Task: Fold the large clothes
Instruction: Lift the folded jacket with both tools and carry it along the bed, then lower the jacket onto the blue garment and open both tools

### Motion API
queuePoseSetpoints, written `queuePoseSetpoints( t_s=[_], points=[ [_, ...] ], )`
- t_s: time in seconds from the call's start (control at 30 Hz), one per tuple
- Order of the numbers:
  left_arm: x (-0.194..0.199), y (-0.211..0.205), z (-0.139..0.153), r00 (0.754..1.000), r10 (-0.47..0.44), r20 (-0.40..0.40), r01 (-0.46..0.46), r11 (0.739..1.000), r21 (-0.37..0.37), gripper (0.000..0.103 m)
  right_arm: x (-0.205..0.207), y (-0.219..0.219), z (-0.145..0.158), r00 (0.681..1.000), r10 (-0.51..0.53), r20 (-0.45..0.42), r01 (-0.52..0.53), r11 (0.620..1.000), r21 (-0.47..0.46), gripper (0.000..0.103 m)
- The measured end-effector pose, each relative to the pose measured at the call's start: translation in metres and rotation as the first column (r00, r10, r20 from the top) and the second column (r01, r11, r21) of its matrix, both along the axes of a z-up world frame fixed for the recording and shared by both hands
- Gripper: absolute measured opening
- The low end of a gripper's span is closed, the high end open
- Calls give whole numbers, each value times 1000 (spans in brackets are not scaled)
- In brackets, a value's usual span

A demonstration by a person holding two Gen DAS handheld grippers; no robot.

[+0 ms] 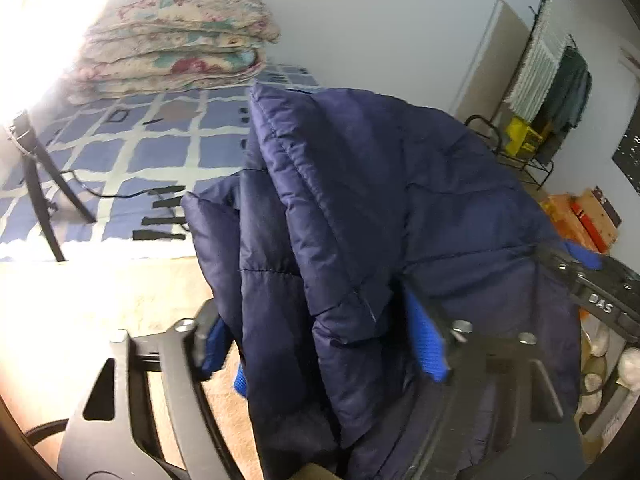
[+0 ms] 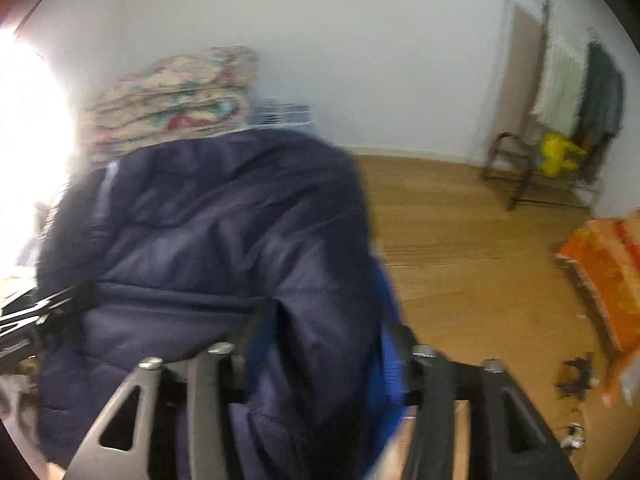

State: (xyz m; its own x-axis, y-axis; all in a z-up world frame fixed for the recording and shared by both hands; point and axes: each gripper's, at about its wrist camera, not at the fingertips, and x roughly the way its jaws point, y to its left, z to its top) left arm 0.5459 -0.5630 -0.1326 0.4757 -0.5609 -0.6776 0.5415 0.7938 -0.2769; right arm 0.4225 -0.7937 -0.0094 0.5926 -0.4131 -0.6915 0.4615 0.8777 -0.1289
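The bed, covered in a blue and white checked sheet, fills the left of the left wrist view, with a stack of folded floral quilts at its far end against the white wall. A wooden floor spreads to the right in the right wrist view.

The navy puffer jacket is lifted off the bed and hangs in bunched, quilted folds between the two tools, blocking most of both views.

A drying rack draped with pale and dark green cloth stands in the far right corner, and orange cardboard boxes lie on the floor nearer in. A black tripod stands on the bed at the left.

The left hand-held gripper is clenched on the jacket, its blue pads pressing thick fabric from both sides. The right hand-held gripper appears to be grasping the jacket too, fabric filling the gap between its fingers, though that view is blurred.
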Motion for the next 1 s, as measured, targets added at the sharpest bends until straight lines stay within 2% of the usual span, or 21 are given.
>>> queuePoseSetpoints(
  t_s=[0.03, 0.1, 0.27, 0.43, 0.6, 0.77, 1.0],
  points=[
    [-1, 1, 0, 1000, -1, -3, 1, 1000, 0, 80, -3, 0, 2, 1000, -21, 0, 21, 1000, -17, 82],
    [-5, 2, 0, 1000, -10, 3, 10, 1000, 19, 82, -14, -5, 7, 998, -53, 21, 53, 998, -23, 91],
    [-20, 10, 9, 998, -19, 56, 15, 997, 72, 82, -33, -14, 22, 995, -66, 71, 62, 996, 57, 91],
    [-35, 33, 22, 998, -11, 67, 5, 996, 84, 82, -42, -5, 35, 996, -45, 81, 40, 997, 69, 91],
    [-63, 62, 44, 994, -25, 104, 17, 997, 73, 82, -64, 18, 55, 997, -14, 72, 12, 999, 39, 91],
    [-109, 101, 76, 989, -35, 147, 28, 998, 50, 82, -97, 45, 80, 994, -6, 105, 1, 999, 47, 91],
    [-209, 172, 134, 967, -63, 246, 56, 998, 33, 82, -164, 107, 126, 986, 6, 167, -18, 997, 71, 92]
  ],
)
